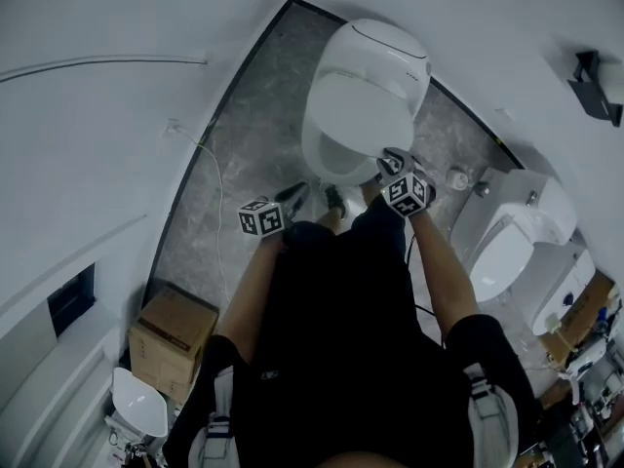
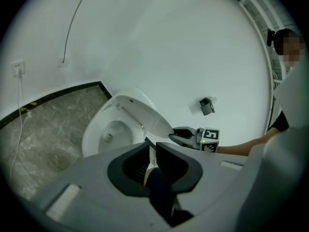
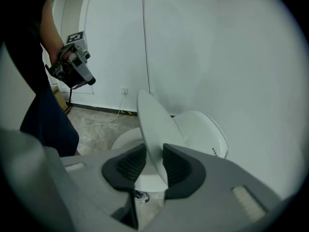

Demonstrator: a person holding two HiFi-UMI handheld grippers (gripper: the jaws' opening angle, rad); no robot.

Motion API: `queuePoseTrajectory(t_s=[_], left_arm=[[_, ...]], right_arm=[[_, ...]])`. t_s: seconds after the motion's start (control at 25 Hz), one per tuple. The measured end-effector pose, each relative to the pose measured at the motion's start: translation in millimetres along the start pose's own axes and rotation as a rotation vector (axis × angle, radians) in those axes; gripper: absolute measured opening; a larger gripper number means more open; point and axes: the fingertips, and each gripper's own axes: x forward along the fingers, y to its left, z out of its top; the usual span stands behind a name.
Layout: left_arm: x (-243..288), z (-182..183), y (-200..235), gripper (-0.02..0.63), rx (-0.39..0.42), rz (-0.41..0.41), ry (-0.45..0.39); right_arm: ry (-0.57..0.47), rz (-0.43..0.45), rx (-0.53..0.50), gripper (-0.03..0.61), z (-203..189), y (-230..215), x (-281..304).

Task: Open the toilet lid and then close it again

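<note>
**Lid.** The white oval plastic toilet lid (image 1: 359,115) stands partway up on its rear hinge. It is neither leaning back against the white ceramic toilet body (image 1: 382,47) nor seated on the bowl (image 2: 104,129), which shows underneath it.

**Right gripper** (image 3: 153,166). You have its grey jaws astride the lid's front edge, with one ribbed black pad facing each side. The jaws stand well apart and the lid slants through the gap. I read the pads as not pinching it, though the slant makes contact at the right-hand pad hard to judge. The front edge is a sensible place to work from. It lies farthest from the hinge, so the lid swings with the least effort, and a straddle lets you push on either face.

**Left gripper** (image 2: 151,153). Its jaws are closed to a sliver with nothing in them; the dark shape behind them is your trouser leg. You hold it low beside the bowl, well apart from the lid and clear of its arc.

**Judgement.** The lid is at a halfway angle, and from this moment alone I cannot say whether it is on the opening or the closing leg. With so loose a straddle, the lid could slip free and drop. Keep a pad under its lower face.

**Surroundings.** There is a grey marbled floor (image 1: 255,154) and a brown cardboard box (image 1: 175,330). Neither obstructs you.
</note>
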Motion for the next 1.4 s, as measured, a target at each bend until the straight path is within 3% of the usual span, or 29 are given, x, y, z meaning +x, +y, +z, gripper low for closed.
queuePoseTrajectory(t_s=[0.16, 0.28, 0.32, 0.68, 0.96, 1.4], left_arm=[[26, -1, 0, 0.033, -0.024, -0.04, 0.002], [52, 0, 2, 0.163, -0.028, -0.039, 0.02], [60, 1, 4, 0.175, -0.029, -0.041, 0.028], [106, 9, 6, 0.183, -0.175, -0.093, -0.001], [108, 10, 21, 0.183, -0.255, -0.092, -0.03], [117, 11, 32, 0.181, -0.376, -0.14, -0.072]], right_arm=[[0.018, 0.015, 0.005, 0.118, -5, 11, 3], [0.042, 0.041, 0.01, 0.123, -8, 15, 5], [0.053, 0.05, 0.018, 0.123, -10, 17, 5], [0.098, 0.139, 0.06, 0.121, -28, 36, -2], [0.082, 0.175, 0.102, 0.121, -21, 43, 1], [0.156, 0.267, 0.088, 0.121, -24, 71, 12]])
